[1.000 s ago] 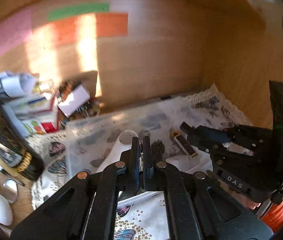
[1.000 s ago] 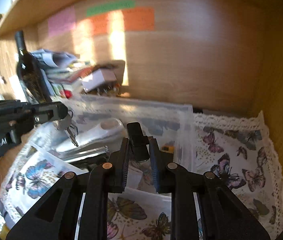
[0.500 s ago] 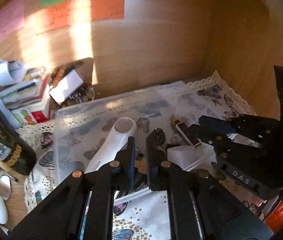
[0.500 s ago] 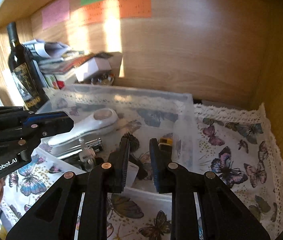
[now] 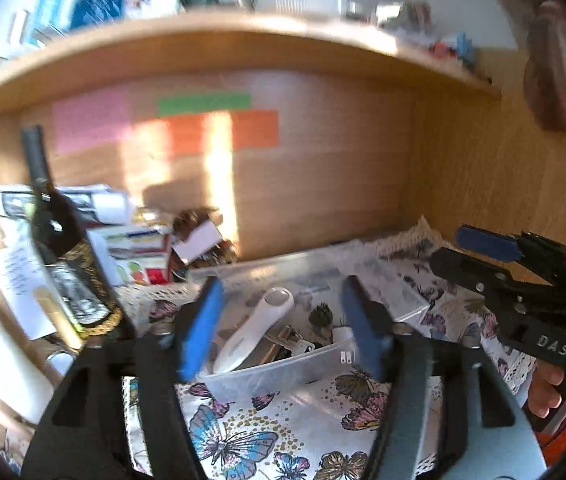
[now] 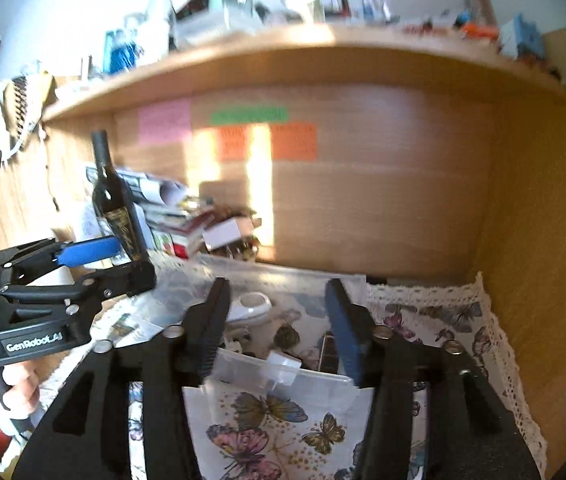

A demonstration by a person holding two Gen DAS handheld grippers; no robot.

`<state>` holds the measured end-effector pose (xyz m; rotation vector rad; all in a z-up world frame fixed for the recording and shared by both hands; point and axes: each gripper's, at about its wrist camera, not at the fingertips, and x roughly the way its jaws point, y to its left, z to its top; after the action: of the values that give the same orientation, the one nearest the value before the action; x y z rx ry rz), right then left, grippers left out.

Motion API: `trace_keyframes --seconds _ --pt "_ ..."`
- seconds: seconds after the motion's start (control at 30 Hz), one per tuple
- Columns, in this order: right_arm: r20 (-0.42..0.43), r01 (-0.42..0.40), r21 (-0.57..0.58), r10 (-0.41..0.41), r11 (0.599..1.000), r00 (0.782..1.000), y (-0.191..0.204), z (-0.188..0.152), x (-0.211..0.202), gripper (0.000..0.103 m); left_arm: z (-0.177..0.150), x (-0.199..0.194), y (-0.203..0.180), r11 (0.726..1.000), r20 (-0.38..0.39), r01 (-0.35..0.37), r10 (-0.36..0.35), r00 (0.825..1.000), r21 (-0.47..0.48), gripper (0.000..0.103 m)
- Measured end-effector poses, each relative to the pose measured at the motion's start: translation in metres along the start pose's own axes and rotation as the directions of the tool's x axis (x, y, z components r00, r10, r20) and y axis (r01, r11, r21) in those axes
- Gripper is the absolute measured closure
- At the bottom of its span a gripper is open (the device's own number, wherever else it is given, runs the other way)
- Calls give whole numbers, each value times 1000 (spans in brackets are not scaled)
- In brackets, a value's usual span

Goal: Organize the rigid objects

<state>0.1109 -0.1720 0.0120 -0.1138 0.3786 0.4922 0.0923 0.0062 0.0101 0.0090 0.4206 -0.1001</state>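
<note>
A clear plastic tray (image 5: 267,372) sits on the butterfly cloth (image 5: 243,432) and holds a white handheld device (image 5: 255,324), metal clips and other small items. It also shows in the right wrist view (image 6: 283,376) with a small clear box (image 6: 283,364) at its front. My left gripper (image 5: 279,320) is open and empty, raised in front of the tray. My right gripper (image 6: 279,316) is open and empty, also above the tray's near edge. Each gripper shows in the other's view, the right one (image 5: 483,252) and the left one (image 6: 111,260), both open.
A dark wine bottle (image 5: 59,240) stands at the left beside stacked boxes and papers (image 5: 135,236). Wooden back wall with pink, green and orange notes (image 5: 219,128), a side wall (image 5: 503,184) at right, and a cluttered shelf (image 6: 283,56) above.
Both grippers have opened wide and pulled back and up from the tray. The keys and the small dark item held a second ago are no longer in the jaws.
</note>
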Motion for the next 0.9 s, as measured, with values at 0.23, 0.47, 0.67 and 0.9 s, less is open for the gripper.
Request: trace_keyframes --seconds 0.23,0.47,0.67,0.9 --pt "104 33 13 -34 999 994 10 -5 -37 14 -8 -43 3 998 106 -56 59 993 -39 4" --pt "161 50 19 -53 999 986 17 -11 -60 0 -14 -66 4 995 151 -80 88 985 -56 1" --pt "166 46 24 -50 999 985 19 -14 -65 0 -16 -76 5 993 170 -93 103 980 -67 0" --pt "166 35 44 -42 998 985 17 -15 -64 0 -17 -78 2 993 176 -103 111 978 -52 0"
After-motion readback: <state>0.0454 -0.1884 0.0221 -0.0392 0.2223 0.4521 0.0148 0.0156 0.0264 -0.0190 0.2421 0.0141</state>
